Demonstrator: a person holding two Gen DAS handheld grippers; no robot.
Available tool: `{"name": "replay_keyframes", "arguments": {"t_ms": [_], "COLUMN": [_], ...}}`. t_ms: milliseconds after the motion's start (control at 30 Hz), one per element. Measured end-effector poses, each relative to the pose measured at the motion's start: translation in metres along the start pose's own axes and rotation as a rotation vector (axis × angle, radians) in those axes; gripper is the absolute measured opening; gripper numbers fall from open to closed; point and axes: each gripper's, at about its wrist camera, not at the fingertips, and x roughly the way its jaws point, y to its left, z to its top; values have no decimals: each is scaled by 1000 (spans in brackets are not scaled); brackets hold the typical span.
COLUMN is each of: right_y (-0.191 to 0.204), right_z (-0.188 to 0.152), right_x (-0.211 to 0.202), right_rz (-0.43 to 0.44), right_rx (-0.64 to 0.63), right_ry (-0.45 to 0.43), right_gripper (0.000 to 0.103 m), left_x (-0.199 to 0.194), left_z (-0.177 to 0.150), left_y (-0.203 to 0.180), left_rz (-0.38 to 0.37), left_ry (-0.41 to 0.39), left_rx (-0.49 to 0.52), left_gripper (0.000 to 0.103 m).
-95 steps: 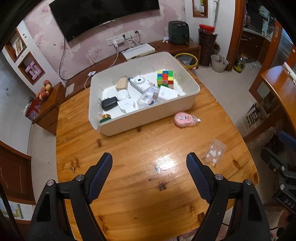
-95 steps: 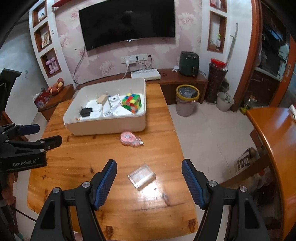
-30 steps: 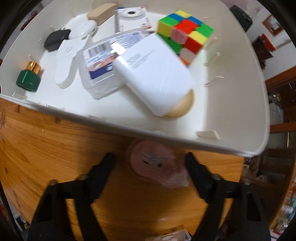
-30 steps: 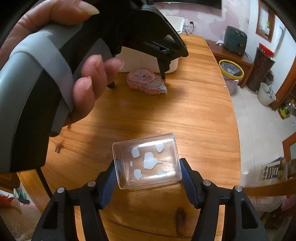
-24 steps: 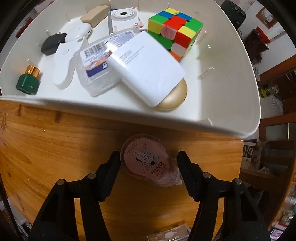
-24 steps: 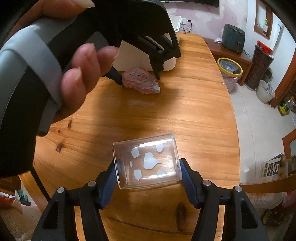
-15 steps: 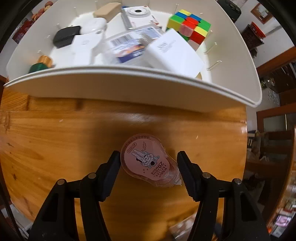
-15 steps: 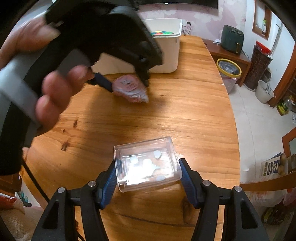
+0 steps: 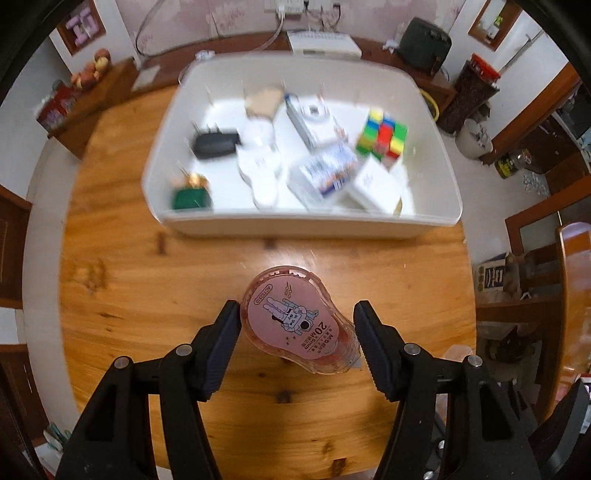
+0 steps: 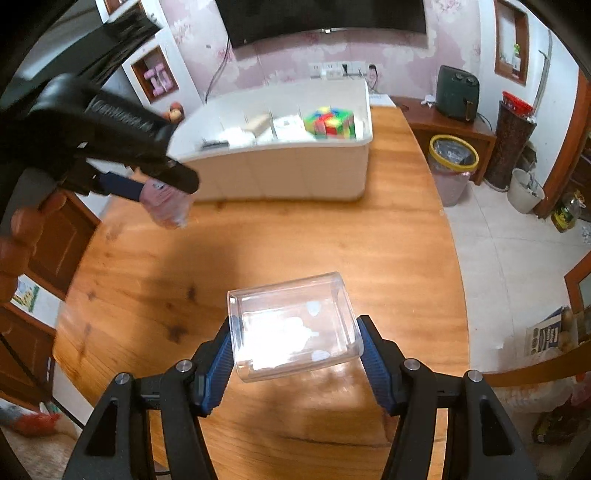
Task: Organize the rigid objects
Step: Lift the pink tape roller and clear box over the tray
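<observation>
My left gripper (image 9: 297, 328) is shut on a pink correction tape dispenser (image 9: 295, 325), held above the wooden table (image 9: 147, 295) in front of the white bin (image 9: 295, 221). In the right wrist view the same dispenser (image 10: 166, 206) hangs from the left gripper at the left, near the bin's (image 10: 280, 173) front wall. My right gripper (image 10: 293, 343) is shut on a clear plastic box (image 10: 291, 325) with white bits inside, lifted off the table (image 10: 295, 236). The bin holds a colour cube (image 9: 382, 136), a black plug adapter (image 9: 216, 142), a green bottle (image 9: 192, 195) and white boxes.
A person's fingers (image 10: 14, 240) grip the left tool's handle at the left edge. Beyond the table stand a yellow-rimmed waste bin (image 10: 452, 162), a dark appliance (image 10: 458, 92) on a low cabinet, and a wall TV (image 10: 321, 14). Table edges curve away on the right.
The left gripper closed on the pink dispenser and lifted it, pulling back from the bin. The right gripper rose with the clear box off the table.
</observation>
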Motion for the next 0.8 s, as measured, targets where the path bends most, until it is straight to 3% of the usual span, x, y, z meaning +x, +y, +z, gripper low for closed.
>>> {"name": "replay_keyframes", "arguments": {"t_ms": [233, 533, 800], "right_y": [27, 56, 66], "right_z": [67, 168, 239], "right_x": [-28, -69, -70], "right_rz": [11, 9, 24], "right_rx": [-62, -102, -37], "right_ry": [-115, -291, -358], "right_gripper": [63, 63, 63], "left_x": [-53, -100, -91], "left_z": [35, 87, 128], "left_y": [3, 12, 25], "left_rz": [47, 52, 78], "left_ry": [-157, -311, -359], "left_rx": [59, 110, 122], "left_gripper": [66, 66, 66]}}
